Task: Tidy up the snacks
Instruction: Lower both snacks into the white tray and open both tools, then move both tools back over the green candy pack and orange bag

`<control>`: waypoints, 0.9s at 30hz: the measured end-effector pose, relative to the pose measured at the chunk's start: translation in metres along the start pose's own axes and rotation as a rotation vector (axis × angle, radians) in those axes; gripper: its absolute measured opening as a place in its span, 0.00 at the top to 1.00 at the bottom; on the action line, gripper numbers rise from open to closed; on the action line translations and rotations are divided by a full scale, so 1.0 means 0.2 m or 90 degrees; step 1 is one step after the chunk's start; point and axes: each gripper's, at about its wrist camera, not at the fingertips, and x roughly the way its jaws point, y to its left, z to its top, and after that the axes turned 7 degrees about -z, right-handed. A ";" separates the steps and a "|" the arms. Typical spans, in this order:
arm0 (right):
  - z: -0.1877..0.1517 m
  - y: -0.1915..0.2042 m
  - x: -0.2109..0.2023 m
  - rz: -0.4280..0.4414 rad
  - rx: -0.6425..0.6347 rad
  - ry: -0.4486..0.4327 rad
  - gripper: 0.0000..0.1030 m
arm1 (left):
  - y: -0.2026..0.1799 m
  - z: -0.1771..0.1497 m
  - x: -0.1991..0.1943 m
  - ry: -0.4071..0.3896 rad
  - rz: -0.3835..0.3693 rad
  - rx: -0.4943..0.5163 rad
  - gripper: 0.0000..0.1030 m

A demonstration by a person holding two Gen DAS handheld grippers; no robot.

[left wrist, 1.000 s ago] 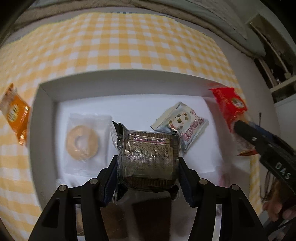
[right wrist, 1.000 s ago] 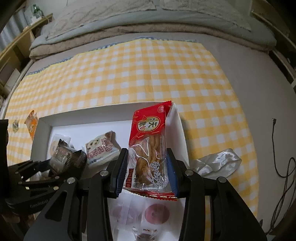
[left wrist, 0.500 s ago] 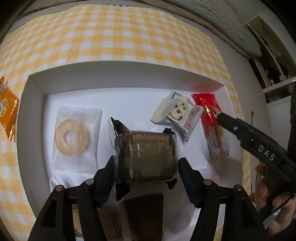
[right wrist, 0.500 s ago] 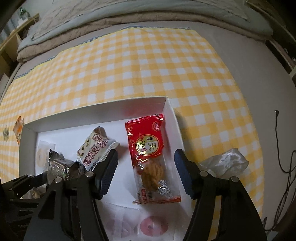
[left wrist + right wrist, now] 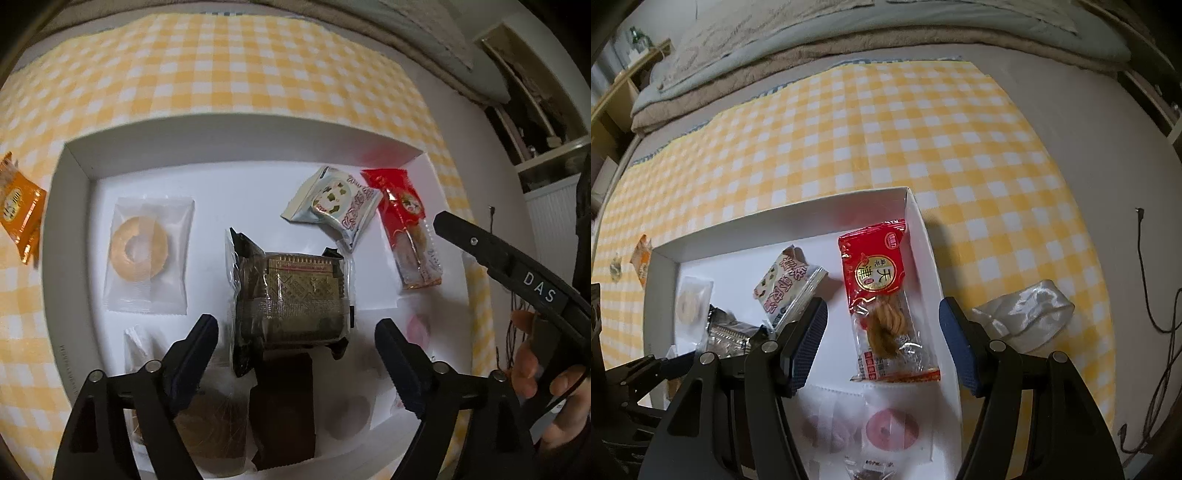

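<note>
A white box [image 5: 236, 133] lies on a yellow checked cloth. My left gripper [image 5: 295, 325] hovers over its near half with the jaws opening wide. A gold-brown wrapped snack [image 5: 295, 291] lies on the box floor between the fingertips, and neither pad touches it. My right gripper [image 5: 883, 306] stands open over the box's right side. Below it a red packet [image 5: 882, 295] with a twisted pastry lies flat along the right wall [image 5: 923, 236], untouched. In the left wrist view the red packet [image 5: 406, 225] lies beside the right gripper's black finger [image 5: 509, 266].
Also in the box are a ring biscuit in clear wrap [image 5: 144, 247], a white-green packet [image 5: 336, 199], a dark brown bar [image 5: 284, 406] and pink round snacks [image 5: 890, 428]. An orange packet [image 5: 18, 210] lies on the cloth left of the box. A crumpled clear wrapper [image 5: 1023, 314] lies to its right.
The left jaws spread and let go of the gold-brown snack, which now rests in the box. The right gripper released the red packet, which dropped flat beside the right wall.
</note>
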 end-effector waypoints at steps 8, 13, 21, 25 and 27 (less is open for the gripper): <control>-0.07 0.02 -0.14 0.022 -0.003 -0.022 0.31 | -0.05 -0.05 -0.10 -0.022 0.014 0.039 0.09; -0.10 0.02 -0.20 0.025 -0.001 -0.038 0.23 | -0.07 -0.09 -0.19 -0.037 0.018 0.060 0.06; -0.14 -0.02 -0.28 0.009 0.006 -0.058 0.09 | -0.06 -0.15 -0.34 -0.060 0.035 0.084 0.00; -0.17 -0.02 -0.32 -0.001 0.004 -0.079 0.00 | -0.04 -0.18 -0.41 -0.072 0.036 0.089 0.00; -0.19 -0.02 -0.35 -0.002 -0.001 -0.087 0.00 | -0.03 -0.20 -0.45 -0.080 0.040 0.093 0.00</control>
